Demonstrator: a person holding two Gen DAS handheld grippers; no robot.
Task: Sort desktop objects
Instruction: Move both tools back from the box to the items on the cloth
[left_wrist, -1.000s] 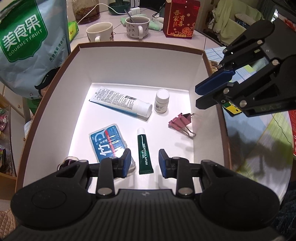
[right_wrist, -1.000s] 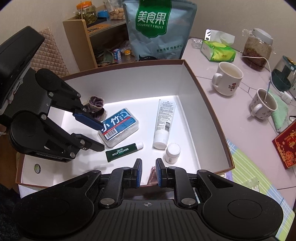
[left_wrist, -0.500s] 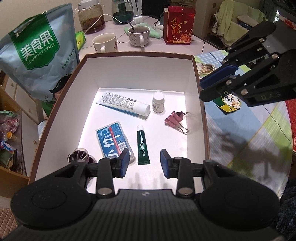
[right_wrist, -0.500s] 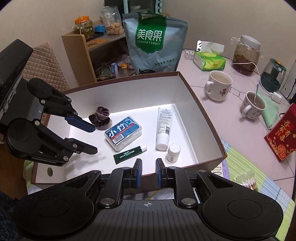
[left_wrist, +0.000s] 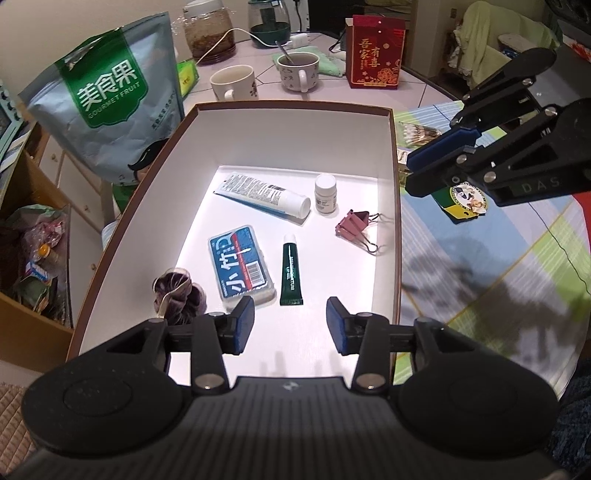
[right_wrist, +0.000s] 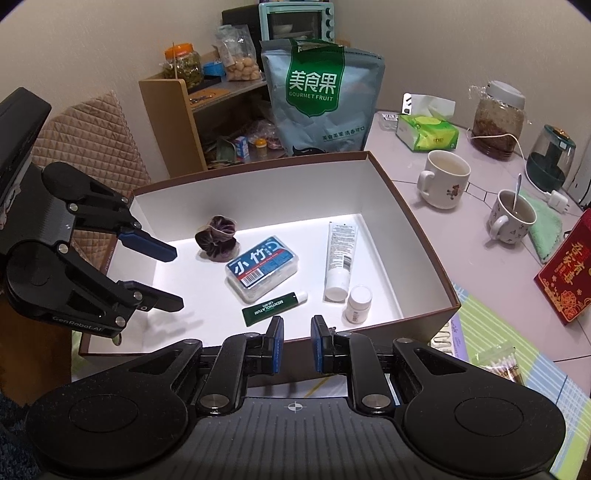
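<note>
**Both grippers empty above the sorting box**

Looking down through the left wrist camera, I find the left gripper (left_wrist: 290, 325) held over the near end of the white-lined box (left_wrist: 295, 105), its fingers (left_wrist: 242, 325) spread wide with nothing between them. The right gripper (left_wrist: 424, 173) hangs above the box's right rim; its blue-padded fingers stand only slightly apart and grip nothing. The right wrist view confirms this: a narrow gap, fingers (right_wrist: 276, 345) empty, poised just outside the near wall.

Contents of the box, all lying on its floor:
- a white tube (left_wrist: 264, 194) lying diagonally, cap toward the right;
- a small white bottle (left_wrist: 325, 194) standing upright just beside that cap;
- a pink binder clip (left_wrist: 356, 225) near the right wall;
- a blue floss-pick case (left_wrist: 240, 264) in the middle;
- a dark green lip-balm tube (left_wrist: 290, 275) just right of the case, not touching it as far as I can tell;
- a dark purple scrunchie (left_wrist: 177, 295) near the left wall.

On the table (right_wrist: 424, 218) outside the box I note a large fruit bag (left_wrist: 107, 99), two mugs (left_wrist: 232, 83), a red carton (left_wrist: 375, 55), a green tissue pack (right_wrist: 426, 133) and a bag of cotton swabs (left_wrist: 415, 133) on the patterned cloth (left_wrist: 480, 266).
</note>
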